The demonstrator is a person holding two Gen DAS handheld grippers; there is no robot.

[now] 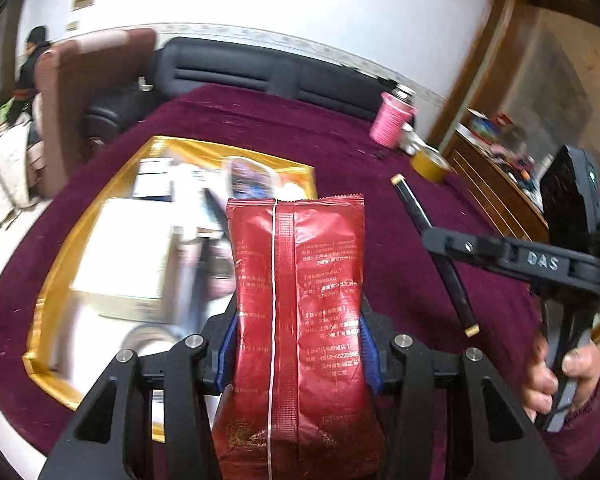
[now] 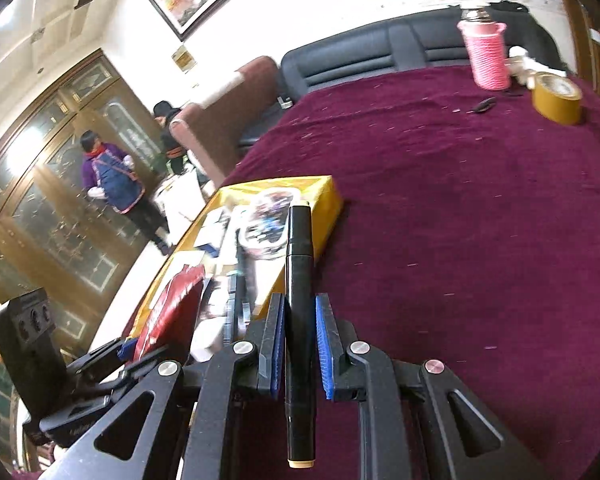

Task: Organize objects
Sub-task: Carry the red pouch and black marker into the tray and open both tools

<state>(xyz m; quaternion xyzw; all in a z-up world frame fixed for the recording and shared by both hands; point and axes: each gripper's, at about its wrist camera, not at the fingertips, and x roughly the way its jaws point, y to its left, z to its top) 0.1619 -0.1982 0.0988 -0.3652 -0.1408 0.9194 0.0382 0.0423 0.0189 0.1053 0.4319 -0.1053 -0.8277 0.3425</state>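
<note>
My left gripper is shut on a red foil packet, held upright above a yellow box with several items inside. My right gripper is shut on a black marker with cream end caps. The marker lies along the fingers and points toward the yellow box. In the left wrist view the right gripper and its marker hover at the right over the maroon cloth. The red packet and left gripper show at the lower left of the right wrist view.
A maroon cloth covers the table. At its far end stand a pink wrapped flask, a yellow tape roll and a small black object. A dark sofa and brown chair sit behind. People stand at the left.
</note>
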